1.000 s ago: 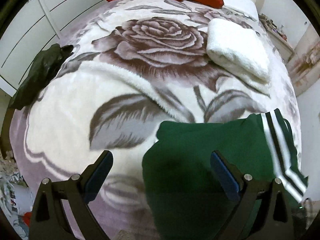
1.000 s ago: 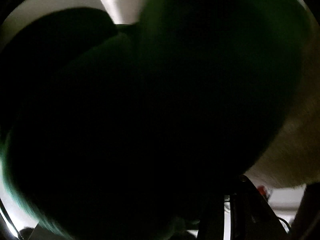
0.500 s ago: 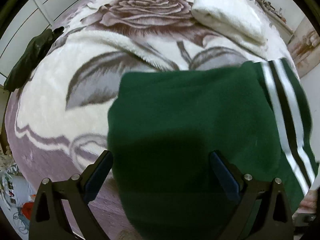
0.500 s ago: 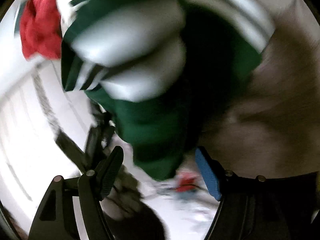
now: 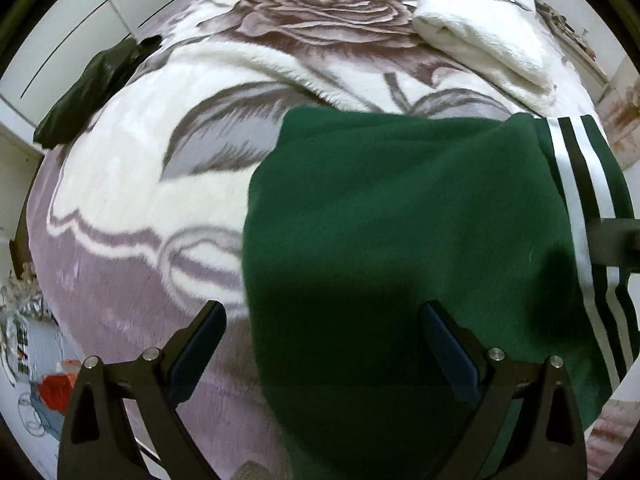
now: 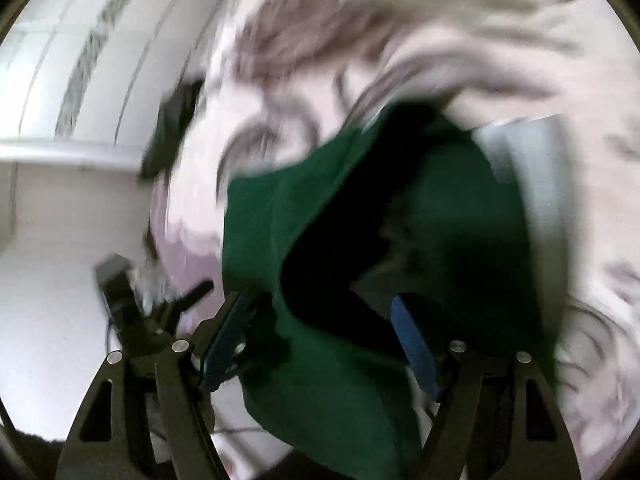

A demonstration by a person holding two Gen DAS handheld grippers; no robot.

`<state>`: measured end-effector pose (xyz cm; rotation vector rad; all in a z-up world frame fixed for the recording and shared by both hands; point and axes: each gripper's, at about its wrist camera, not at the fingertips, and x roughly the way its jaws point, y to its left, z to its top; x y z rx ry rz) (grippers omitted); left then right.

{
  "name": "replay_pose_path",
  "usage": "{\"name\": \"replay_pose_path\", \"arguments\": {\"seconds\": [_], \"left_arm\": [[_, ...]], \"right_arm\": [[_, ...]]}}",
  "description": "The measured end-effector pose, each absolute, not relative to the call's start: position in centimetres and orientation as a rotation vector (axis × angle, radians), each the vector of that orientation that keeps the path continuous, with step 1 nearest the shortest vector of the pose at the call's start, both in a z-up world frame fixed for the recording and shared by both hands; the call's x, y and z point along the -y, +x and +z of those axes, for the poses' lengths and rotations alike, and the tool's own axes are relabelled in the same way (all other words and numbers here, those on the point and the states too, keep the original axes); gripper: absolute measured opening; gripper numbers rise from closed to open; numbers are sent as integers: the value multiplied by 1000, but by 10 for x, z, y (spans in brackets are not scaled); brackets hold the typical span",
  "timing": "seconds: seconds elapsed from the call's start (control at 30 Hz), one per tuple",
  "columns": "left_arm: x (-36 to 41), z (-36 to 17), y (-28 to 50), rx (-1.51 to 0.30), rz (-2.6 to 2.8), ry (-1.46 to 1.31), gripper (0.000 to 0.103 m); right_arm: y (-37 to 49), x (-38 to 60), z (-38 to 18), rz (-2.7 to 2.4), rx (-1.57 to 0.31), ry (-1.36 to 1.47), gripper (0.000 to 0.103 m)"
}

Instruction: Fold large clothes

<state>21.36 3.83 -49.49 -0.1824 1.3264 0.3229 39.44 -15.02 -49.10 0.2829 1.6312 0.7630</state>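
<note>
Dark green fleece garment with white side stripes point(image 5: 400, 220) now lies spread flat on the rose-patterned plush blanket point(image 5: 132, 184); left gripper point(image 5: 324, 356) hovers wide open, empty, while the right gripper point(image 6: 320, 344), jaws just narrowing, straddles loose cloth unclamped: fold landed.

Left gripper point(image 5: 322, 344) points steeply down over the green garment point(image 5: 400, 220), jaws spread wide. Its left finger stands off the garment's left edge, over the bed blanket point(image 5: 132, 200); its right finger point(image 5: 448, 348) is over the green cloth. Nothing pinched.

Right gripper point(image 6: 320, 340) is tilted down toward the same garment, picture heavily blurred. Its jaws have just been closing, still parted; a green fold hangs between them, and the pads do not clearly press on it.
</note>
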Motion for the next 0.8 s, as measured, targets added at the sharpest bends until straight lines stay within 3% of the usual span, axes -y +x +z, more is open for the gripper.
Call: {"name": "replay_pose_path", "arguments": {"seconds": [0.03, 0.07, 0.17, 0.3, 0.47, 0.53, 0.63, 0.7, 0.8], "left_arm": [[-39, -494, 209, -1327, 326, -189, 99], [-40, -493, 206, -1326, 329, -194, 100], [-44, -488, 194, -1313, 346, -221, 99], [-52, -489, 184, -1291, 347, -283, 100], [-62, -504, 187, -1327, 366, -352, 100], [-66, -503, 186, -1323, 363, -354, 100], [-68, -500, 184, -1310, 379, -315, 100], [-69, -499, 183, -1299, 388, -311, 100], [-72, -496, 186, -1283, 415, -315, 100]], "right_arm": [[394, 154, -493, 753, -1622, 291, 43], [395, 161, -491, 735, -1624, 311, 9], [390, 186, -460, 598, -1504, 410, 2], [401, 254, -444, 401, -1405, 529, 3], [412, 250, -537, 285, -1678, 362, 3], [417, 256, -534, 344, -1689, 447, 4], [419, 270, -501, 406, -1634, 513, 27], [421, 279, -482, 450, -1572, 549, 69], [439, 273, -480, 499, -1546, 519, 73]]}}
